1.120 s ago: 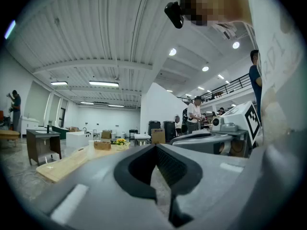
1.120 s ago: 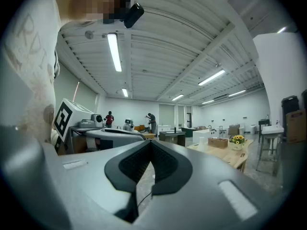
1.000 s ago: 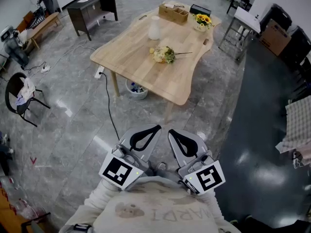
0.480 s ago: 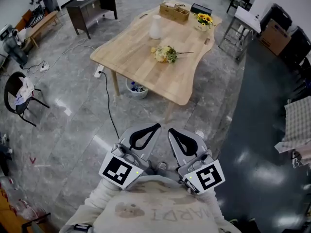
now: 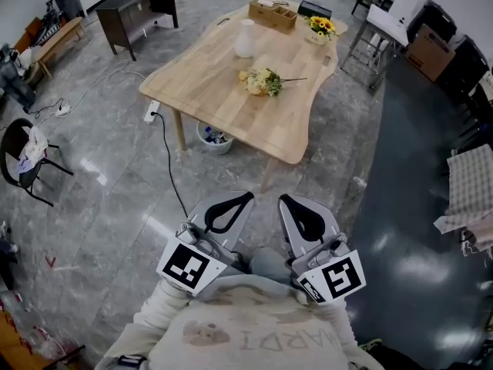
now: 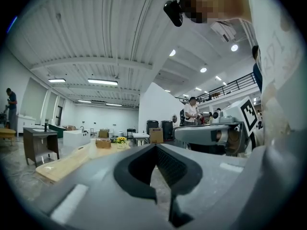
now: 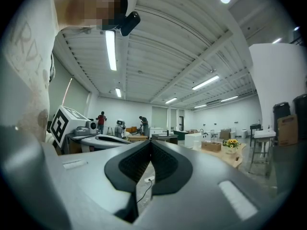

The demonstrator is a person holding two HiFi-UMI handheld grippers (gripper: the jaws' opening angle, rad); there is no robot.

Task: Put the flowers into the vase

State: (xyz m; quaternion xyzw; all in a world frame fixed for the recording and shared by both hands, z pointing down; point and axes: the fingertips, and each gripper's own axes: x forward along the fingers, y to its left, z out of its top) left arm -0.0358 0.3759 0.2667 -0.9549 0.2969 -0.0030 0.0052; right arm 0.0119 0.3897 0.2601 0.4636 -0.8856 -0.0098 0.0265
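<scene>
Containers, head view:
- White vase (image 5: 244, 38): 1, upright on the wooden counter (image 5: 231, 102), upper centre of frame. Contents cannot be made out.
- Wooden box (image 5: 273, 14): 1, at the far end of the counter, divided into compartments; contents too small to tell.
- Small pot (image 5: 319, 32): 1, holding yellow blooms, far right corner of the counter, right of the box.
- Bin (image 5: 215, 139): 1, on the floor under the counter's near edge, with something dark inside.

Flowers (image 5: 262, 82): 1 loose bunch, lying flat on the counter just below and right of the vase, apart from it; stems point toward the frame's right.

Claws: 2, both low in frame, close to the person's chest, well apart from the counter.
- Left claw (image 5: 233, 208): jaws together at the tips, nothing between them (left gripper view (image 6: 155, 147) agrees).
- Right claw (image 5: 297, 213): jaws together at the tips, likewise gripping nothing (right gripper view (image 7: 150, 143) agrees).

Also: 1 chair (image 5: 27, 149) at the left edge.
</scene>
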